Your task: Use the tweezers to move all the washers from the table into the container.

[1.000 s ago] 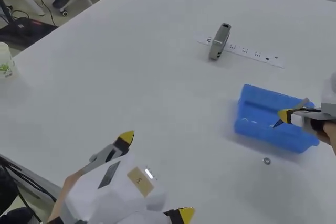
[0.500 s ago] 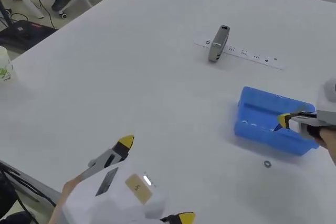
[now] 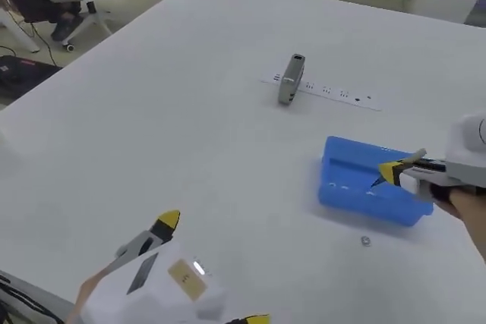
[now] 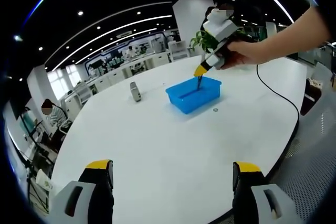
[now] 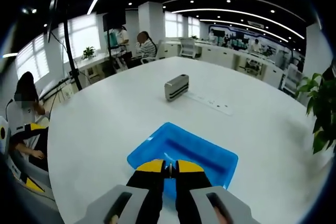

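Your right gripper [image 3: 393,172] hangs over the blue rectangular plastic container [image 3: 357,202]. Its yellow-tipped fingers [image 5: 152,166] are clamped together on thin dark metal tweezers [image 3: 378,180], whose tips point down into the container. One small silver metal washer [image 3: 365,241] lies on the white bench [image 3: 190,127], just beside the container's near wall. Your left gripper [image 4: 170,166] is low by the bench's near edge, fingers wide apart.

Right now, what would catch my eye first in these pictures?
The bright blue container on the white table, right of centre, stands out first. The right gripper holds tweezers over it, and one small washer lies on the table near its front wall.
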`<action>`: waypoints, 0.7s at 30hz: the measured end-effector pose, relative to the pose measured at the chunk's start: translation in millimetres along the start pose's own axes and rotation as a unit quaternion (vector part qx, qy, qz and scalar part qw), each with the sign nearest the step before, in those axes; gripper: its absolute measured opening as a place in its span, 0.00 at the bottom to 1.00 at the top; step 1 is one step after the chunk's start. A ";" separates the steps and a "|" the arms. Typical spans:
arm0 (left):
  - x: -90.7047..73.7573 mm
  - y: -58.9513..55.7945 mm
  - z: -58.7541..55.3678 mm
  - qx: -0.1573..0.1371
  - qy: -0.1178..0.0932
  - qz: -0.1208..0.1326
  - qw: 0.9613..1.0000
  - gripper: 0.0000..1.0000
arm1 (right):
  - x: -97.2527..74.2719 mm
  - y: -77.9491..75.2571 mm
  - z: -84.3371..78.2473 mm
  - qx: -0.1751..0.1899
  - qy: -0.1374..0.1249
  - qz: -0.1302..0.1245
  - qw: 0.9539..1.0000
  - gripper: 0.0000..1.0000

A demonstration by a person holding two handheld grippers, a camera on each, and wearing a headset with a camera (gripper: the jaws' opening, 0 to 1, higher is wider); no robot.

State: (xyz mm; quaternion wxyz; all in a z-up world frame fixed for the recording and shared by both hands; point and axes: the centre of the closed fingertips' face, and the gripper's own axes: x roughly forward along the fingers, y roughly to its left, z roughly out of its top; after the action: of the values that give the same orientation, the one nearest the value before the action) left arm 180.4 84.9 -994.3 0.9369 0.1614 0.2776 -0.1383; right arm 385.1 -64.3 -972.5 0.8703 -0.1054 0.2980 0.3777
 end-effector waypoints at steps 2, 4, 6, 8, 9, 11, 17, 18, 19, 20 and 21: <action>-0.3 0.1 0.4 0.000 -0.001 0.000 1.000 0.96 | -7.7 7.2 3.3 0.007 -0.013 0.005 1.000 0.03; -0.5 0.5 1.0 0.000 -0.002 0.002 1.000 0.97 | -14.0 13.7 3.1 0.015 -0.020 0.008 1.000 0.03; -0.5 0.9 0.9 0.000 -0.002 0.003 1.000 0.97 | -18.6 20.6 0.3 0.019 -0.025 0.011 0.999 0.03; -0.2 1.3 -0.1 -0.001 0.000 0.003 1.000 0.97 | -22.2 25.4 -4.3 0.025 -0.028 0.011 0.999 0.03; -0.2 1.6 -0.5 -0.001 0.001 0.004 1.000 0.97 | -23.0 26.8 -6.6 0.028 -0.029 0.012 0.999 0.03; -0.3 1.8 -0.4 -0.001 0.001 0.005 1.000 0.97 | -23.6 29.2 -15.9 0.039 -0.023 0.013 0.999 0.03; -0.2 0.9 -0.3 0.003 0.002 0.004 1.000 0.97 | -20.3 22.4 -47.5 0.052 0.003 0.000 0.999 0.03; -0.1 0.8 -0.3 0.004 0.002 0.004 1.000 0.97 | -19.8 22.0 -50.9 0.053 0.008 -0.001 0.999 0.03; 0.0 0.6 -0.4 0.004 0.003 0.003 1.000 0.97 | -19.0 21.3 -54.2 0.053 0.012 -0.002 0.998 0.03; 0.1 0.4 -0.6 0.004 0.003 0.003 1.000 0.97 | -17.8 20.2 -57.9 0.055 0.017 -0.003 0.998 0.03; 0.1 0.2 -0.6 0.005 0.003 0.002 1.000 0.97 | -16.7 20.5 -61.9 0.060 0.020 -0.002 0.998 0.04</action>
State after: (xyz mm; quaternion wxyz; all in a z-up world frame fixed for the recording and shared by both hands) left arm 180.3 85.3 -994.7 0.9355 0.1669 0.2798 -0.1367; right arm 334.2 -85.3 -1011.2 0.8698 -0.0612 0.3372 0.3550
